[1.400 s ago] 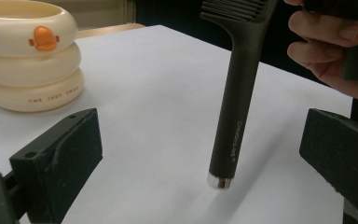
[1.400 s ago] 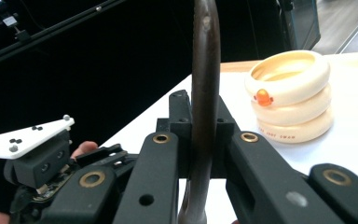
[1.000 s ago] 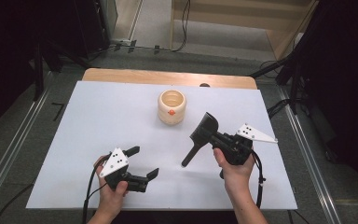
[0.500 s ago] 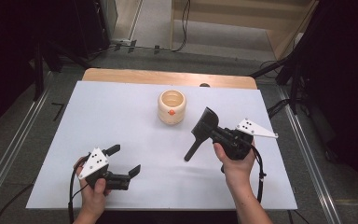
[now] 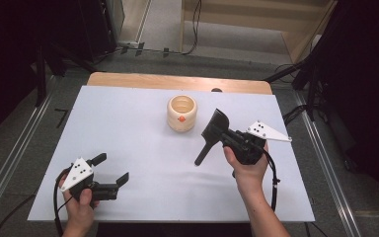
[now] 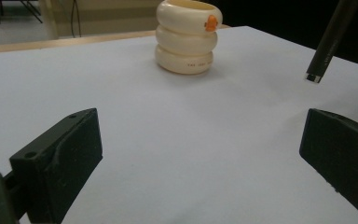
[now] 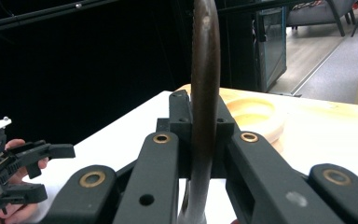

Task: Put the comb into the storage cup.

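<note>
Plenty of open white table (image 5: 143, 123) around me. The only thing standing on it is the cream ringed cup (image 5: 181, 113), back of center, so the whole left half and the near strip are free to cross. My left gripper (image 5: 109, 170) sits low at the near-left corner with jaws spread wide, bare table between them and a clear run toward the cup. My right gripper (image 5: 216, 129) is clamped on a dark spatula (image 5: 208, 138), just right of the cup; its handle slants down toward mid-table, blocking the lane there.
</note>
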Motion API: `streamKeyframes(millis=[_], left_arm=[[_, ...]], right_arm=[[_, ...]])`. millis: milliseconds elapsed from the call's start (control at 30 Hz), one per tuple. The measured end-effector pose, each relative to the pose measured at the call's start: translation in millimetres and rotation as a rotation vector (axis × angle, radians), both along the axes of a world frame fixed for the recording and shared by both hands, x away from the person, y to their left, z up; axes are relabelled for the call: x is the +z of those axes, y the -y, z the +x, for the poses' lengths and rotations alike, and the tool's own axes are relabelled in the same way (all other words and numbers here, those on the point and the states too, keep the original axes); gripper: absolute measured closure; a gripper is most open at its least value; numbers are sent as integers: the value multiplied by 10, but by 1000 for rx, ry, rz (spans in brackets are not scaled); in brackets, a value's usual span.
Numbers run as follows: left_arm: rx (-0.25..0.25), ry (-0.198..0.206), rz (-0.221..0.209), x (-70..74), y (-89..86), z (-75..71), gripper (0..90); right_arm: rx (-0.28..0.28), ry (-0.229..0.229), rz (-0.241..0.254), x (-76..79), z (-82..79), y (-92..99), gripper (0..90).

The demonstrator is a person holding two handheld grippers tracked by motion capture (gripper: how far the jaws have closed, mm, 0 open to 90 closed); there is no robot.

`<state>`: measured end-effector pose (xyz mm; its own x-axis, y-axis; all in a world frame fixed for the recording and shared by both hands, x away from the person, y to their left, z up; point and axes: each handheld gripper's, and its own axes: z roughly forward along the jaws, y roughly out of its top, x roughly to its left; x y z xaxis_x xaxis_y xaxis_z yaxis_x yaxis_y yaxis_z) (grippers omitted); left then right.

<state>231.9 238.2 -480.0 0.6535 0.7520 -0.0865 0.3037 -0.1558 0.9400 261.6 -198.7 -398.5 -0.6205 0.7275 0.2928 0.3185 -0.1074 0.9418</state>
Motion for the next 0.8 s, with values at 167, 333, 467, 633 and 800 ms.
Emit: streamKeyframes(millis=[167, 333, 467, 633, 800], left_arm=[[21, 3, 2, -8, -131, -7, 0], [40, 12, -17, -3, -253, -16, 0], [60, 16, -21, -3, -342, -23, 0], [79, 24, -24, -7, -440, -35, 0], [95, 28, -27, -15, -515, -40, 0]], right_arm=[[-2, 4, 7, 21, 33, -1, 830], [-6, 10, 0, 50, 61, -9, 830], [-10, 20, -8, 64, 86, -8, 830], [-12, 18, -9, 60, 123, -3, 830], [-15, 19, -4, 60, 152, -3, 830]])
